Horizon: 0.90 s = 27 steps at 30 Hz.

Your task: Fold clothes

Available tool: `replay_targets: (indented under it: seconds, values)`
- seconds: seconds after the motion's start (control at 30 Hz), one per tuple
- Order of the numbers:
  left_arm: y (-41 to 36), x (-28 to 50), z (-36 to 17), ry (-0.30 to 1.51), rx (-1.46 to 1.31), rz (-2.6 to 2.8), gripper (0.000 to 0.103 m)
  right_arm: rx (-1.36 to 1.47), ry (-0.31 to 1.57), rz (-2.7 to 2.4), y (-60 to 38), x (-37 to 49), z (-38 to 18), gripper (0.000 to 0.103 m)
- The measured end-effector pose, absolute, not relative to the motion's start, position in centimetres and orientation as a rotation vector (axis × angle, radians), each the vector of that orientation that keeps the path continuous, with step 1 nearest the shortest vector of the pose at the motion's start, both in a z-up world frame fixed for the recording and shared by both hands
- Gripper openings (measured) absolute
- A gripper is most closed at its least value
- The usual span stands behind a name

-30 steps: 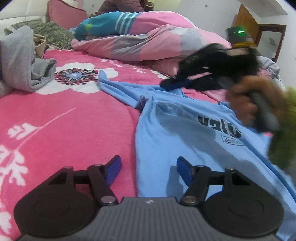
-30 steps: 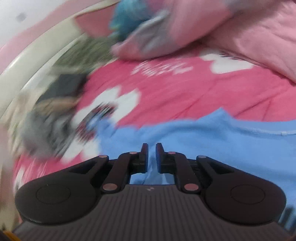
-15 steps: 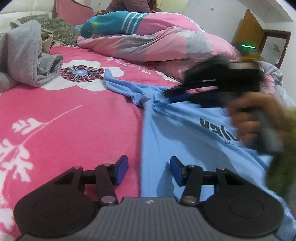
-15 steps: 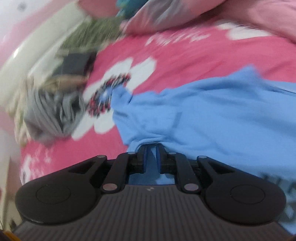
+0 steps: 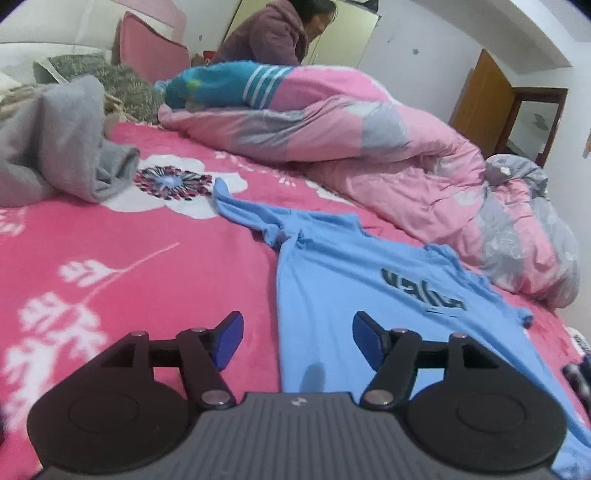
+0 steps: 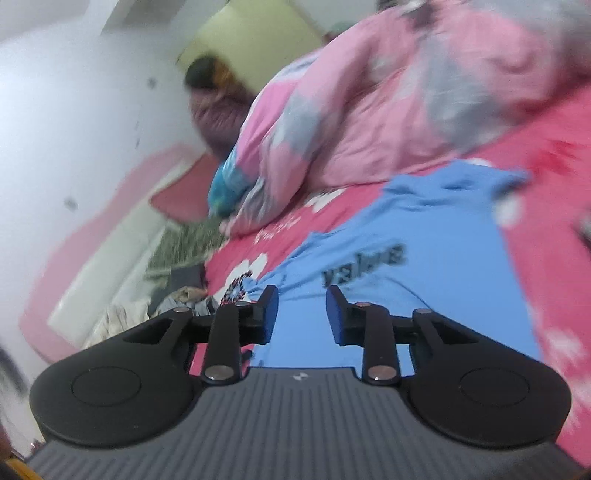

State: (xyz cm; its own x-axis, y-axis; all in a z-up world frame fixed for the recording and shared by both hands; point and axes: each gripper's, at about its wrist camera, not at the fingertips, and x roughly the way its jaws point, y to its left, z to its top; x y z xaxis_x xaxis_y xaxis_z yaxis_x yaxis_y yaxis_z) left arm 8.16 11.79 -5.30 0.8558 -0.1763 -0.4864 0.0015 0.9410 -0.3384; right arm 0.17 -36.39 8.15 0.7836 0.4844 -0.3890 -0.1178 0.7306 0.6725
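A light blue T-shirt (image 5: 354, 280) with dark lettering lies spread on the pink flowered bed sheet (image 5: 110, 266), one sleeve stretched toward a white flower. My left gripper (image 5: 297, 341) hovers low over the shirt's left edge, its jaws opening, nothing between them. In the right wrist view the same T-shirt (image 6: 424, 266) lies ahead and below. My right gripper (image 6: 301, 314) is pulled back above it, tilted, jaws opening with only air between the blue pads.
A bunched pink and grey quilt (image 5: 369, 147) fills the far side of the bed. A grey garment (image 5: 55, 147) lies heaped at the left by patterned pillows (image 5: 122, 85). A person (image 5: 273, 33) in a purple jacket is behind the quilt. A wooden door (image 5: 480, 107) is at right.
My right gripper let go of the shirt near its sleeve, swung back fast out of the left wrist view and rolled. The left gripper's jaws widened and it backed off slightly.
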Motion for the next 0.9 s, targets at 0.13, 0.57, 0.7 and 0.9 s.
replay_targets:
  seconds: [0.13,0.57,0.7,0.9]
  values:
    - [11.9,3.1,-4.3,0.609,-0.339,-0.126,0.073,0.74,0.599,0.314,-38.2,-6.0,4.2,0.034]
    - [12.2,-7.3,-5.7,0.713,-0.435,-0.136,0.064,0.114,0.631,0.641,-19.6,-6.3,-3.9,0.034]
    - [12.3,-7.2,-6.9,0.724,-0.448,-0.137,0.055,0.079,0.606,0.691,-16.7,-6.1,-4.4,0.034]
    - [12.8,-6.6,-7.3,0.708,-0.467,-0.162,0.022,0.003,0.577,0.675,-14.7,-6.5,-5.2,0.034]
